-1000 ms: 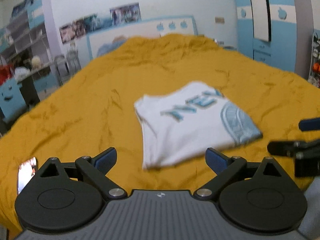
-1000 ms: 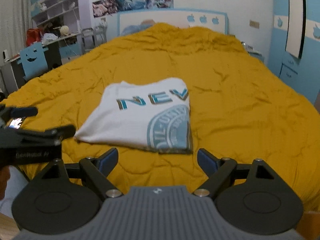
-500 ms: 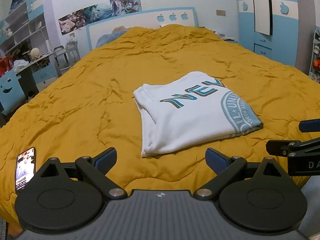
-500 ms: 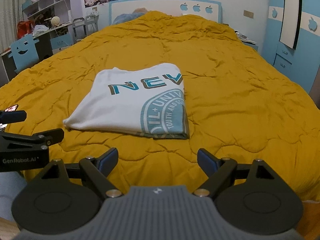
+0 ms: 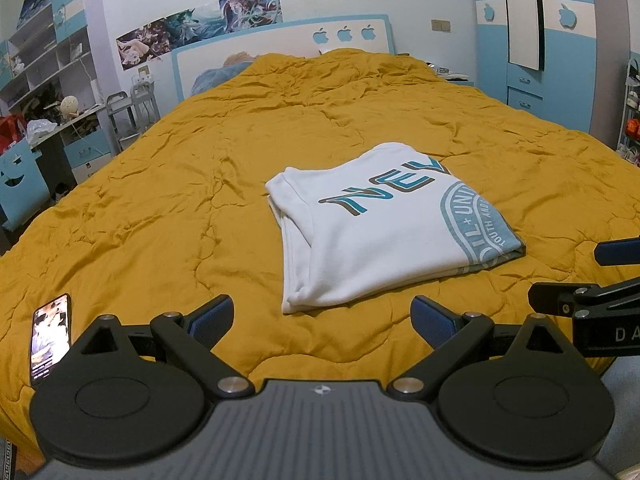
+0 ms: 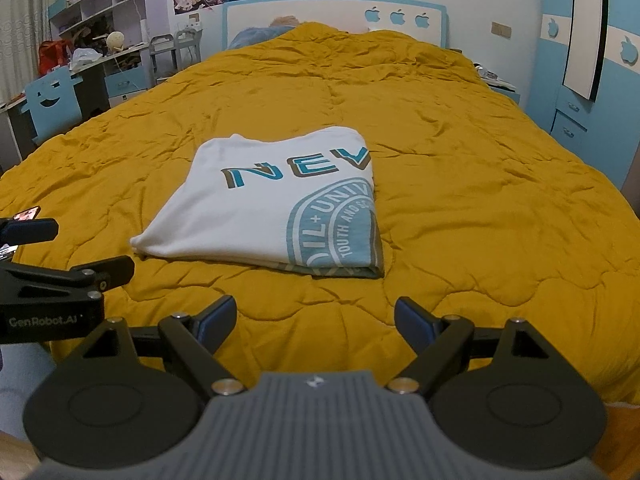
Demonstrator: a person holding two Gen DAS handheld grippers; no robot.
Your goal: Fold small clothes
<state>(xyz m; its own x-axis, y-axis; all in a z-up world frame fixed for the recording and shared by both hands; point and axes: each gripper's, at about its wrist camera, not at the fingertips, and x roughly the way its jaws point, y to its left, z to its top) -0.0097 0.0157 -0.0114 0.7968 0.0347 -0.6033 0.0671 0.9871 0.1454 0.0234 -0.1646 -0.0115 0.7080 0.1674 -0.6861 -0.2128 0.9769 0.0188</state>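
A white T-shirt (image 5: pixel 384 232) with teal lettering and a round teal print lies folded into a flat rectangle on the mustard quilt (image 5: pixel 180 208). The same T-shirt (image 6: pixel 272 208) sits ahead and slightly left in the right wrist view. My left gripper (image 5: pixel 322 316) is open and holds nothing, hovering near the bed's front edge, short of the shirt's near left corner. My right gripper (image 6: pixel 314 316) is open too, with only the quilt (image 6: pixel 480 208) between its blue pads, just short of the shirt's near edge. Each gripper shows at the side of the other's view.
A phone (image 5: pixel 50 338) with a lit screen lies on the quilt at the near left corner. A desk with a blue chair (image 6: pixel 52 102) and shelves stand left of the bed. Blue wardrobes (image 5: pixel 560 52) line the right wall. A headboard (image 6: pixel 332 12) closes the far end.
Both grippers have drawn back and steadied; the shirt appears slightly farther off in both views. The shirt itself has not moved. Both grippers stayed open.
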